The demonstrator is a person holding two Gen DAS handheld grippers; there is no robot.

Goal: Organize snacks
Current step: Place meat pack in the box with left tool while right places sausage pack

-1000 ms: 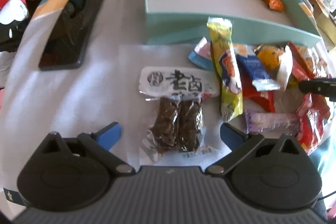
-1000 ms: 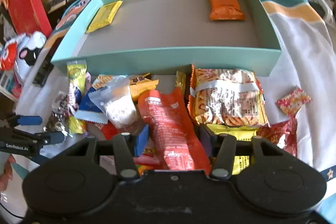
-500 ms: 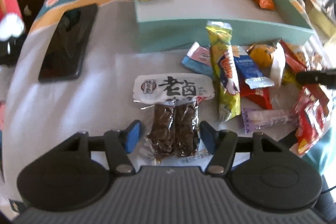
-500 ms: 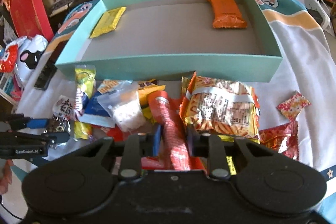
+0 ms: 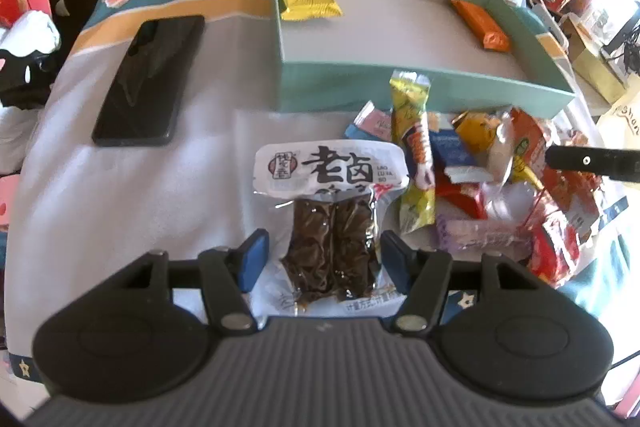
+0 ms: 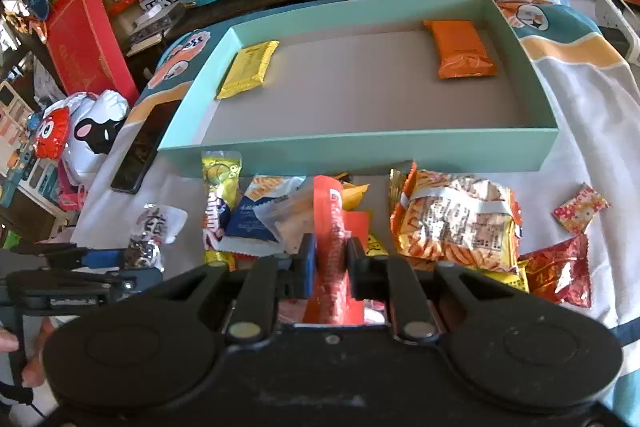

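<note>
Toy-cluttered room; white cloth (image 5: 132, 195) bears teal box (image 6: 360, 149), snack pile (image 6: 452, 223).

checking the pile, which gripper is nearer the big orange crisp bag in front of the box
Right. The right gripper, shut on a red packet, sits just left of the crisp bag. The left gripper is far to the left, at the dark meat packet.

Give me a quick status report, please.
Right gripper shut on red packet. Left gripper around braised-snack pack. Teal box unobstructed.
</note>
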